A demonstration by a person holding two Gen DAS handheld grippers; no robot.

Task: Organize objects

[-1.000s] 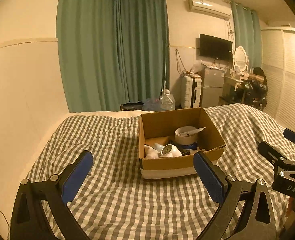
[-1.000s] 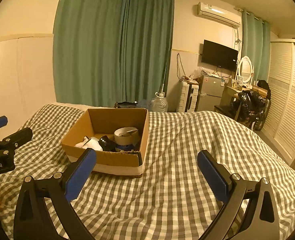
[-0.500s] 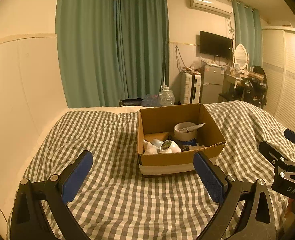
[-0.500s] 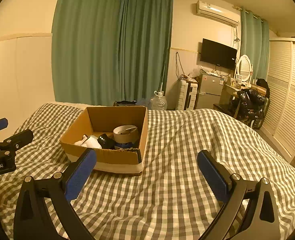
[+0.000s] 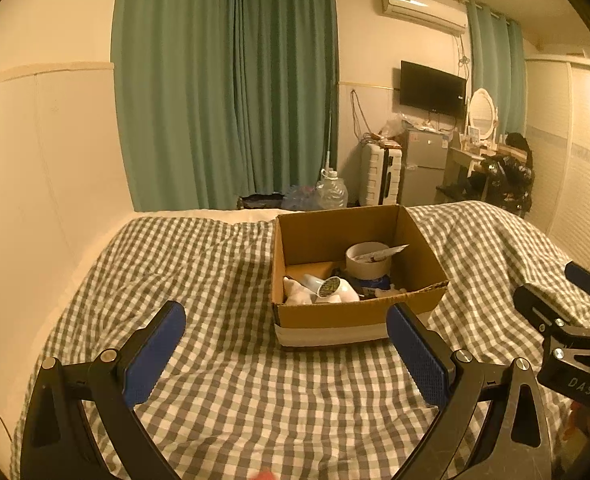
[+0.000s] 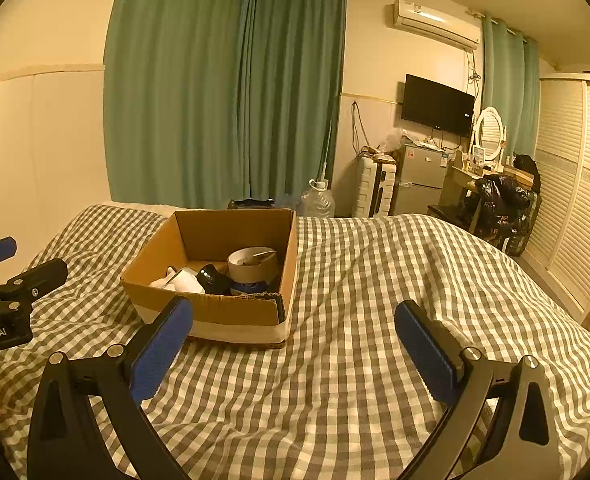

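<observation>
An open cardboard box [image 5: 347, 314] [image 6: 219, 310] stands on a grey-and-white checked bed [image 5: 223, 360] [image 6: 375, 300]. In it lie a roll of tape [image 5: 367, 258] [image 6: 253, 266], a white object [image 5: 335, 290] [image 6: 185, 280], a black object [image 6: 211, 276] and other small items. My left gripper [image 5: 285, 338] is open and empty, short of the box's near wall. My right gripper [image 6: 293, 334] is open and empty, near the box's right front corner. Each gripper shows at the edge of the other's view.
Green curtains [image 5: 231, 88] hang behind the bed. A water jug [image 5: 333, 194], a white suitcase [image 5: 379, 174], a small fridge [image 5: 425, 168] and a dressing table with a mirror [image 5: 483, 116] stand beyond. A wall runs along the bed's left; slatted wardrobe doors [image 6: 575, 208] are at right.
Both views have tilted up slightly, so the box sits a little lower in the frames. Both grippers stay open and empty.
</observation>
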